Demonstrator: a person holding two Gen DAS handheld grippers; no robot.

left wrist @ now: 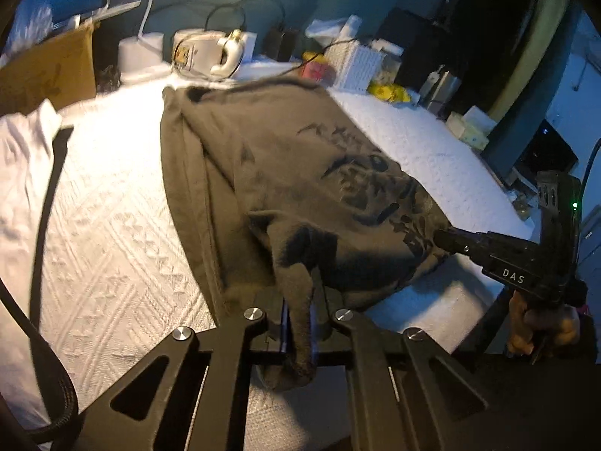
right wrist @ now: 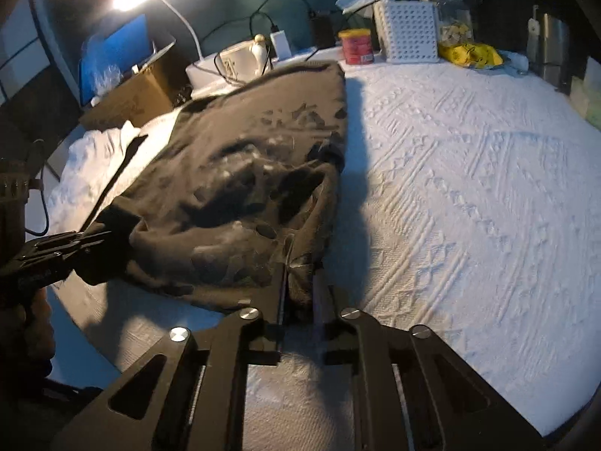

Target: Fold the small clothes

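Far left on the worktop, which is covered with a white textured cloth: a white garment with a dark strap across it, lying apart from the work. Behind it a cardboard box and a white lamp base.

Centre: dark grey-brown T-shirt with a black print, spread lengthwise away from the near edge, its left side doubled over in a long fold. Near end lifted and bunched.

Left gripper: jaws together, clamped on a bunch of the T-shirt's near hem; cloth hangs down between the fingers.

Right gripper: jaws together, clamped on the T-shirt's near right corner. In the left wrist view it enters from the right, tips buried in the cloth edge, a hand on its handle.

Right of the T-shirt: bare white cloth. Back edge clutter: red tin, white perforated basket, yellow packet.
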